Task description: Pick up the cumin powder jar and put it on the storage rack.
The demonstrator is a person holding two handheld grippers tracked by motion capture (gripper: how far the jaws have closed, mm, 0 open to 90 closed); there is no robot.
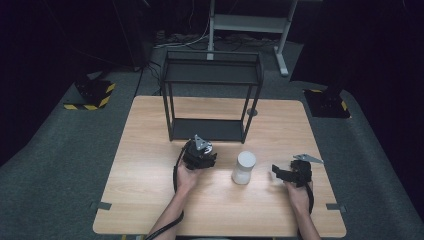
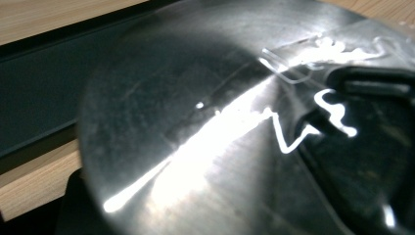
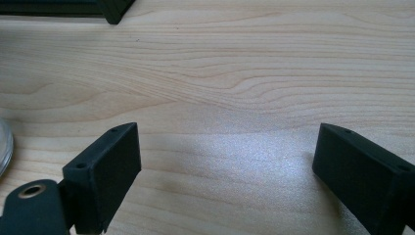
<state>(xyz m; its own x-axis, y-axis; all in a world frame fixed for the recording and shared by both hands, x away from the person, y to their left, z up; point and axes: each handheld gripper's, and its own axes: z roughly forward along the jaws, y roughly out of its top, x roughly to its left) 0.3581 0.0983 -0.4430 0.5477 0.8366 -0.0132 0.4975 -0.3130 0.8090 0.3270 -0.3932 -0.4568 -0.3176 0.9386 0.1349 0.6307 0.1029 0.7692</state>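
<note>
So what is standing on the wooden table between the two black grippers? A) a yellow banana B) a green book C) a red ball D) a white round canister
D: a white round canister stands upright on the light wooden table, between the left gripper and the right gripper.

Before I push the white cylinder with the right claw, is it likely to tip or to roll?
The white cylinder stands upright on the table and looks taller than wide, so a high push would probably tip it; once on its side, the round body would likely roll. A low push may slide it instead. The right claw is open beside it, not touching.
</note>
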